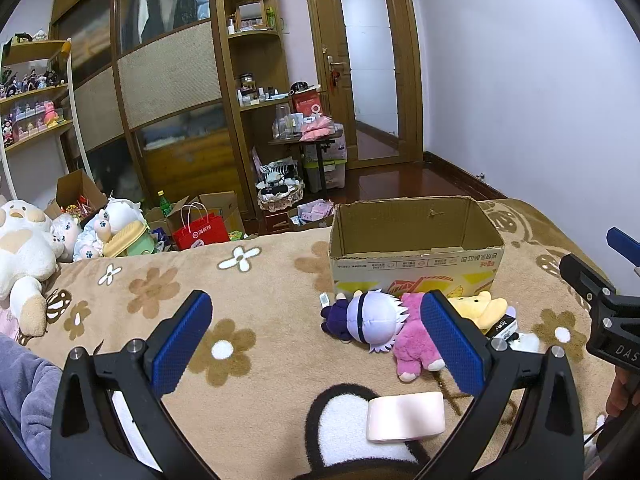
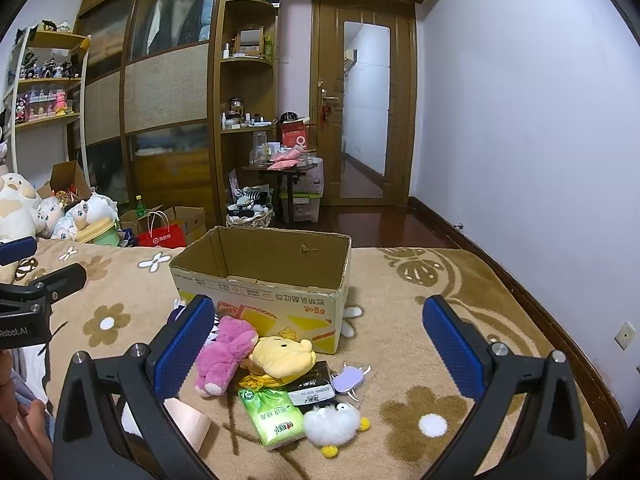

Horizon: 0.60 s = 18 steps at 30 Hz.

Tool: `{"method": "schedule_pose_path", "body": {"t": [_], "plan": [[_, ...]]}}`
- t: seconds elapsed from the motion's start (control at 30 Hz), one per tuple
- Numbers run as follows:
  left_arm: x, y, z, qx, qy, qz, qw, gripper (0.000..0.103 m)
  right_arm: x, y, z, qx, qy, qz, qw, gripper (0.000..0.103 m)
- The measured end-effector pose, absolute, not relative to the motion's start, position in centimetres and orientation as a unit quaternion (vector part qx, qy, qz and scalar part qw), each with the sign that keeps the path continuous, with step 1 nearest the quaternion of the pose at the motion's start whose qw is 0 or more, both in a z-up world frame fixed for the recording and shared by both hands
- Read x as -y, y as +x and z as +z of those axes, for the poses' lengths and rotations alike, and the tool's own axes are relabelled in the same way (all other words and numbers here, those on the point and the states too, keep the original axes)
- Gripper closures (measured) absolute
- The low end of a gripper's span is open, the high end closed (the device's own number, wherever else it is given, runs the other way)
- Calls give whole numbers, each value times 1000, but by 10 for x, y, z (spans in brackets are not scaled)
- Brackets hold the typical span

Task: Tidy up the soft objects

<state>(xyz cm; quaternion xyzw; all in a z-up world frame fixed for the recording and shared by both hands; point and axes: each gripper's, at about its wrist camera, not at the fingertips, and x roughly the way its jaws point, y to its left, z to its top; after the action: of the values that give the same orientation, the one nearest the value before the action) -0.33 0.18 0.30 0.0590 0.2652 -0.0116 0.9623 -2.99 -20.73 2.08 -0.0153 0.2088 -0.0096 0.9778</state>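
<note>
Two grippers in view, both spread wide and holding nothing: left gripper poised above the floral blanket, right gripper poised above the toy cluster. Left gripper also visible at the left edge of the right wrist view, right gripper at the right edge of the left wrist view.

Open cardboard box standing upright on the blanket toward the far edge of the bed, nothing visible inside, printed side facing the cameras. Heaped against the box's near wall: purple-clad doll with pale hair, pink plush bear lying beside it and touching, yellow plush bear pressed against the pink one. Nearer the cameras, touching or just beside one another: green tissue pack, black packet, lilac charm, white fluffy chick with yellow feet. Pale pink block lying on the blanket at the near edge, between the left gripper's fingers in view but not touched.

Large white plush and smaller dolls at the bed's far left corner.
</note>
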Motion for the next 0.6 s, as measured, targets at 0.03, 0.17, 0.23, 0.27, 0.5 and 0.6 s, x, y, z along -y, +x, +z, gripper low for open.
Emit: {"method": "schedule_pose_path", "body": {"t": [0.03, 0.17, 0.23, 0.27, 0.5, 0.6], "plan": [[-2, -3, 3, -265, 59, -11, 962, 0, 207, -30, 21, -209, -16, -9, 978, 0], [-1, -2, 3, -266, 59, -11, 962, 0, 207, -30, 15, -210, -14, -11, 977, 0], [-1, -3, 3, -266, 59, -11, 962, 0, 207, -29, 15, -212, -13, -10, 977, 0], [-1, -3, 3, -266, 59, -11, 962, 0, 207, -29, 15, -211, -12, -10, 977, 0], [-2, -3, 3, -266, 59, -11, 962, 0, 207, -30, 14, -212, -11, -10, 977, 0], [-2, -3, 3, -266, 59, -11, 962, 0, 208, -30, 13, -212, -12, -11, 977, 0]]}}
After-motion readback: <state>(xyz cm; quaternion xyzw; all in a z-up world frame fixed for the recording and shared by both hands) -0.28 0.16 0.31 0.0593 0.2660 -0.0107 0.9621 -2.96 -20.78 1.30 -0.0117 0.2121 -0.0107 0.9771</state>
